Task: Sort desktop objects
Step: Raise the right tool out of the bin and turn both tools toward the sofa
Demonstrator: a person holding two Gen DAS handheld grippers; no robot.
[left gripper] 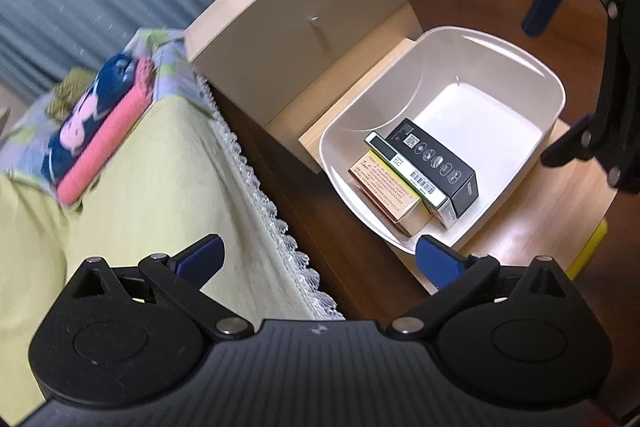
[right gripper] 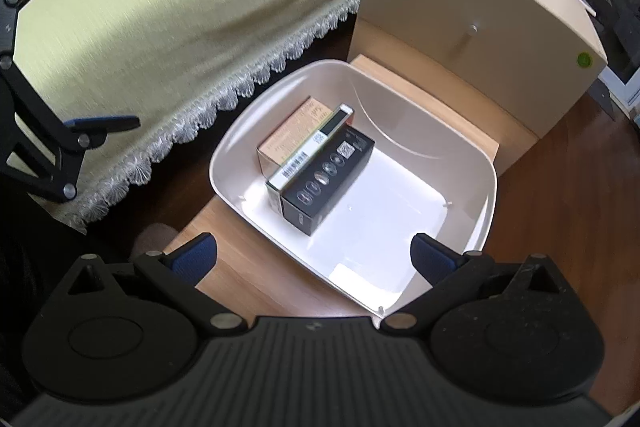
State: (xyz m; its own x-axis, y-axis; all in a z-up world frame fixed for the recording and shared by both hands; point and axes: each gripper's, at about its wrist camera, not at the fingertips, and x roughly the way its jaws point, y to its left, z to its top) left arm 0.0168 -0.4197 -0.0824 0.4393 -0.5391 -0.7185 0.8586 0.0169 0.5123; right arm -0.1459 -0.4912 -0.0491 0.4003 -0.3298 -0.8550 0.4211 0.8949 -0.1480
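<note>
Three boxes sit packed side by side in my white bin (left gripper: pixel 528 67): a black box (left gripper: pixel 436 163), a white-edged box (left gripper: pixel 412 179) and a tan box (left gripper: pixel 384 193), their long axes parallel, running from upper left to lower right in the left wrist view. My left gripper (left gripper: pixel 320 259) is spread wide and holds nothing, the boxes ahead and to its right. Part of the right gripper's frame crosses the far right edge there.

From the right wrist, the same three lie diagonally in the bin's (right gripper: pixel 486 195) left half, ahead of my right gripper (right gripper: pixel 314 255), which is also spread and empty. The tan box (right gripper: pixel 286 139) looks lowest, though it's partly hidden.
</note>
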